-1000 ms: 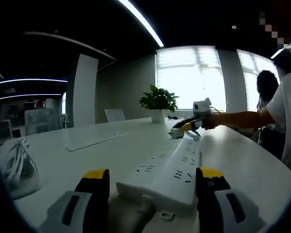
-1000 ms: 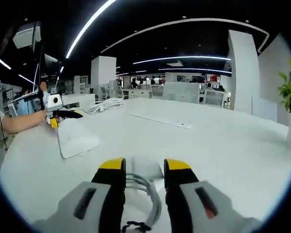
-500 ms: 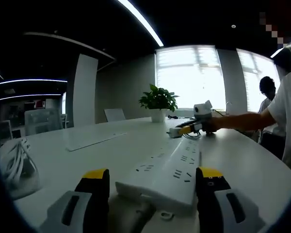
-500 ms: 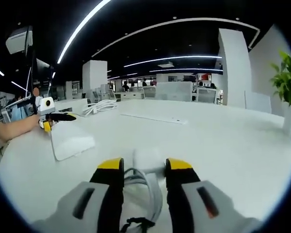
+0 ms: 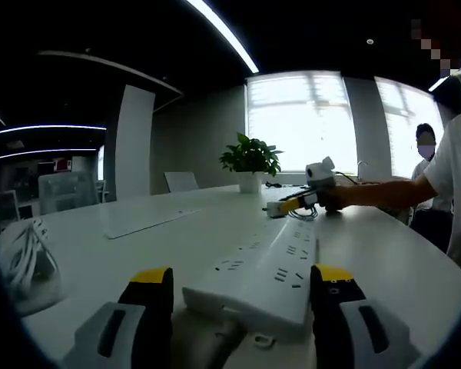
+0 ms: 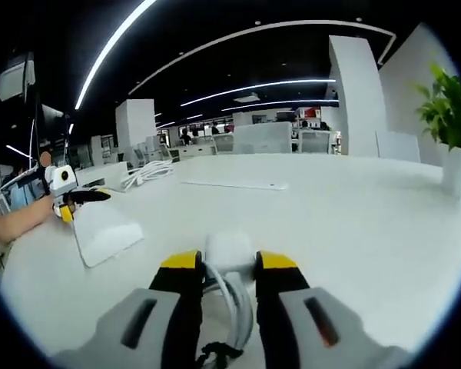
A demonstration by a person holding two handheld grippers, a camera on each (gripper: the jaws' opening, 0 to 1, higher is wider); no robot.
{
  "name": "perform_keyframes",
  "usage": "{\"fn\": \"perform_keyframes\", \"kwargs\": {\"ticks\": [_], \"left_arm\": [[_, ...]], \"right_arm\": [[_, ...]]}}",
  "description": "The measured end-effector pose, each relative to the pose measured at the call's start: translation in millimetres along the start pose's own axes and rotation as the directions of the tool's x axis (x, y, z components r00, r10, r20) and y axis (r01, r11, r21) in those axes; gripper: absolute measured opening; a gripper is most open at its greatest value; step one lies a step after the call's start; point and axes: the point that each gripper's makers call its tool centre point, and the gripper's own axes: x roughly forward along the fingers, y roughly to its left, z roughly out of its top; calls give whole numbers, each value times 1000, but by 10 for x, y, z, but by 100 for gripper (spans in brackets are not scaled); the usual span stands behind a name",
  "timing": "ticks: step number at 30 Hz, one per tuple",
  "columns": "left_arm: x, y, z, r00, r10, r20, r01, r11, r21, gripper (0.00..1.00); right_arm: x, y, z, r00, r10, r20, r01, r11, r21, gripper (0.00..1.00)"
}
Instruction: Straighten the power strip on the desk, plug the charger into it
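White desk (image 5: 138, 246), power strip (image 5: 261, 273) near end hidden, charger (image 6: 229, 250) blurred between right claw (image 6: 228, 265)

One white power strip (image 5: 263, 269) lies on the single white desk (image 5: 161, 246). One white charger (image 6: 229, 250) is present, with one looped cable (image 6: 234, 300) attached. Two grippers are counted: the left gripper (image 5: 242, 280) and the right gripper (image 6: 227, 265), each with two yellow-tipped jaws. One potted plant (image 5: 250, 161) stands on the desk. One bundle of white cords (image 5: 23, 257) sits near the desk edge, and one flat white slab (image 5: 142, 221) lies beyond. One ceiling light strip (image 5: 223, 34) runs overhead.
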Motion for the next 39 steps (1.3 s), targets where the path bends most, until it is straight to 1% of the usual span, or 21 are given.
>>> {"fn": "perform_keyframes", "kwargs": {"ticks": [4, 10, 13, 14, 16, 17, 20, 24, 26, 29, 31, 32, 33, 34, 35, 37, 39], "left_arm": [[1, 2, -1, 1000, -1, 0, 1, 1000, -1, 75], [2, 3, -2, 1000, -1, -1, 1, 1000, -1, 75], [2, 3, -3, 1000, -1, -1, 1, 1000, -1, 75], [1, 4, -3, 1000, -1, -1, 1, 1000, -1, 75], [2, 6, -3, 1000, -1, -1, 1, 1000, -1, 75], [2, 7, -3, 1000, -1, -1, 1, 1000, -1, 75], [1, 5, -4, 1000, -1, -1, 1, 1000, -1, 75], [-1, 1, -4, 1000, -1, -2, 1, 1000, 0, 75], [-1, 1, -4, 1000, -1, -2, 1, 1000, 0, 75], [-1, 2, -5, 1000, -1, -2, 1, 1000, 0, 75], [0, 3, -5, 1000, -1, -2, 1, 1000, 1, 75], [0, 3, -6, 1000, -1, -3, 1, 1000, 1, 75], [0, 4, -6, 1000, -1, -3, 1, 1000, 0, 75], [1, 4, -6, 1000, -1, -3, 1, 1000, 0, 75], [1, 4, -6, 1000, -1, -3, 1, 1000, 1, 75], [1, 4, -7, 1000, -1, -3, 1, 1000, 1, 75], [1, 4, -7, 1000, -1, -3, 1, 1000, 1, 75]], "right_arm": [[-19, 7, 7, 1000, 8, -3, -8, 1000, 11, 25], [-50, 47, 23, 1000, 18, -8, -18, 1000, -11, 25], [-70, 48, 25, 999, 6, -36, -8, 999, -48, 25], [-75, 58, 26, 999, 10, -38, -13, 997, -72, 25], [-77, 105, 26, 999, 36, -31, -38, 996, -79, 26], [-77, 144, 22, 997, 67, -32, -69, 994, -82, 26], [-97, 223, 31, 991, 135, -27, -137, 977, -164, 27], [-111, 247, 21, 984, 171, -44, -176, 968, -179, 27], [-113, 243, 23, 984, 169, -55, -177, 966, -190, 27], [-116, 263, 33, 987, 140, -74, -155, 952, -265, 27], [-114, 276, 48, 989, 123, -81, -143, 935, -323, 27], [-112, 292, 59, 990, 111, -85, -135, 920, -369, 27], [-110, 296, 64, 991, 103, -87, -130, 909, -396, 27], [-109, 304, 72, 992, 89, -93, -121, 890, -439, 27], [-108, 328, 85, 993, 77, -92, -113, 862, -494, 27], [-107, 368, 93, 993, 62, -97, -106, 825, -554, 27], [-100, 415, 106, 994, 41, -99, -97, 747, -658, 26]]}}
